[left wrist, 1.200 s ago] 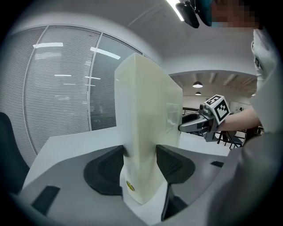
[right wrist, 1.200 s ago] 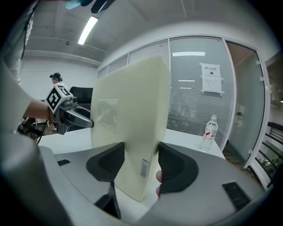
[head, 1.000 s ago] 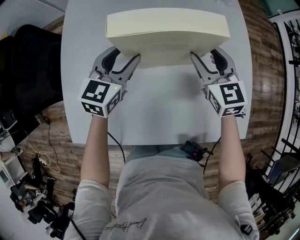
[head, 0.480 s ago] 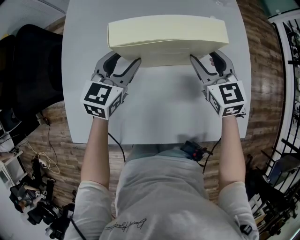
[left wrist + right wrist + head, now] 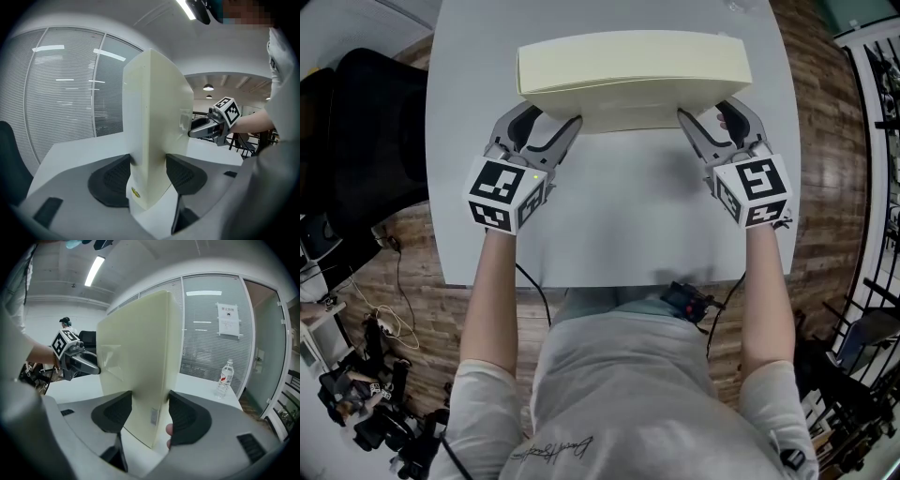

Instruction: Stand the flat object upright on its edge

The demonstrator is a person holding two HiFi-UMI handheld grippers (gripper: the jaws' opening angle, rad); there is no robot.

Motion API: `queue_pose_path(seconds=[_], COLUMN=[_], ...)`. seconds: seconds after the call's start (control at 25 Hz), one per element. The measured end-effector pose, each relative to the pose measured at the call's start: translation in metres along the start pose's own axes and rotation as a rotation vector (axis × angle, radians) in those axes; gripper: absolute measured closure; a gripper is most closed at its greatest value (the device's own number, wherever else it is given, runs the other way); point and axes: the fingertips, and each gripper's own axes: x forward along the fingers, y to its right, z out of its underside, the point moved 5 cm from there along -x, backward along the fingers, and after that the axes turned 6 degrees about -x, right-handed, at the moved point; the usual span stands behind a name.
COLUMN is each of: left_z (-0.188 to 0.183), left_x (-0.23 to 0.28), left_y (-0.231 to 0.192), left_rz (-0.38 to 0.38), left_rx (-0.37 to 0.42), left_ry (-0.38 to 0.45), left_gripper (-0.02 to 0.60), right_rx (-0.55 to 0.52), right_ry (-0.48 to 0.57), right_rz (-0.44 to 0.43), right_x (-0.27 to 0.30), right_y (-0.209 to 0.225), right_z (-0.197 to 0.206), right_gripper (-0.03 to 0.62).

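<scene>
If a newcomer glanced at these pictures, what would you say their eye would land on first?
First, the large cream slab, held upright on its long edge across the far half of the white table. Next, the left gripper and the right gripper, each clamped on one end of it and each carrying a black-and-white marker cube. A small water bottle stands farther back on the table, seen from the right gripper view.

The flat object [image 5: 633, 66] is smooth, matt cream plastic; the tabletop [image 5: 619, 216] is matt and smooth. At three o'clock the floor [image 5: 825, 122] shows wood planks.
</scene>
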Motion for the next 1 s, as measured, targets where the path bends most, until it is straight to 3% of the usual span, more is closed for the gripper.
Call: queue_pose_path(seconds=[1.0], left_z=[-0.0066], left_x=[0.0044], left_y=[0.0025], left_rz=[0.023], left_rx=[-0.012], left_ry=[-0.001], left_gripper=[0.29], right_rx=[-0.037], right_ry=[-0.019], right_rz=[-0.031], right_x=[0.0021], right_y=[0.0012], right_z=[-0.0039], right_gripper=[0.313])
